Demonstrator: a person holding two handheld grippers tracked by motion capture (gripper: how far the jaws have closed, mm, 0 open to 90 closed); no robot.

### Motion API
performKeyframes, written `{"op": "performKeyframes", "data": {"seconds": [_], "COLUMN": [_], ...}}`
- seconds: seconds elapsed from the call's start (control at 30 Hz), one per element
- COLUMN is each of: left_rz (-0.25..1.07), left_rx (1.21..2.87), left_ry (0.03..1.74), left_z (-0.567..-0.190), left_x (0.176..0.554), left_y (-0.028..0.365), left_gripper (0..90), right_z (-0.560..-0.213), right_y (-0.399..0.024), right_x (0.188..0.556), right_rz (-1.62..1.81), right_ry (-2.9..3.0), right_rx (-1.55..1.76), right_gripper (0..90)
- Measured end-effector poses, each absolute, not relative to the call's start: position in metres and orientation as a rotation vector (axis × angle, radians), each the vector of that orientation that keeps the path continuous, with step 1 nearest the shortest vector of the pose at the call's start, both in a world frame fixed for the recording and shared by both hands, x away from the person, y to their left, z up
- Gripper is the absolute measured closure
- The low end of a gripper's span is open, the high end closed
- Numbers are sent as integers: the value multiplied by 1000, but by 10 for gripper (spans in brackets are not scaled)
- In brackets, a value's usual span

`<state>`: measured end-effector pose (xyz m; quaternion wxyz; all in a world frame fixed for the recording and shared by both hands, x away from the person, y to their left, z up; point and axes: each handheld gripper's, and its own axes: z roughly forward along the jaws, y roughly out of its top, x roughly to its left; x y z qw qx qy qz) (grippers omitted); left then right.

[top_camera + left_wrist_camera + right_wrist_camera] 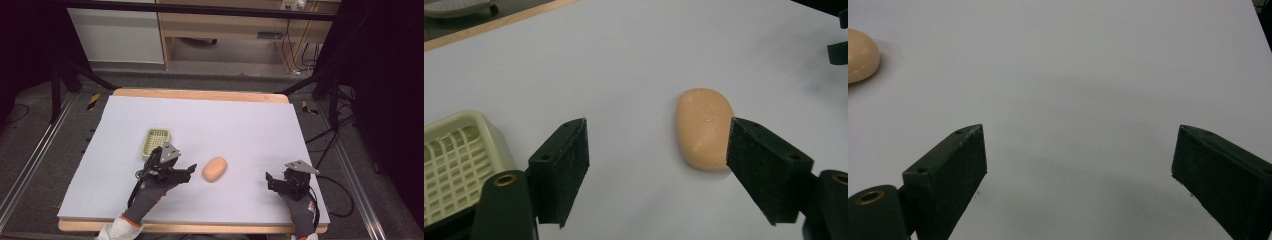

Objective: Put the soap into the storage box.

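Two gloved hands come in from the near edge of the table, each carrying a gripper. In the high view the left gripper sits at about seven o'clock from the table's middle, its jaws spread wide and holding nothing, and the peach-coloured soap bar lies just beside its tips at three o'clock. The left gripper view shows the soap bar close to the right-hand jaw and partly hidden behind it, not centred in the gap. A pale green soap dish with a slotted floor rests just behind this gripper at about eleven o'clock. The right gripper waits well apart at five o'clock, its jaws likewise released and empty above bare table. The step in hand looks like the approach for a pick of the soap. To do it well, the left gripper should shift towards the soap until the bar sits midway between the pads, drop low, and close across the narrow width, gently, since a smooth rounded bar may squirt out under a hard off-centre squeeze.
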<state>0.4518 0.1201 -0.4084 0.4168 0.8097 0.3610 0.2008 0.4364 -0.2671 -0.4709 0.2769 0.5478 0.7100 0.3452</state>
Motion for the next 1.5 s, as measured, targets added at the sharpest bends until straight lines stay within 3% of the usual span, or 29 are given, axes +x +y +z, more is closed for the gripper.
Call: {"op": "performKeyframes", "data": {"seconds": [1.5], "left_rz": [415], "left_rx": [2188], "left_ry": [849], "left_z": [-435], "left_x": [483], "left_y": [45], "left_gripper": [253], "right_z": [-472], "right_y": [-266], "right_x": [438], "right_rz": [914], "right_ry": [1926], "right_rx": [1467], "right_gripper": [78]}}
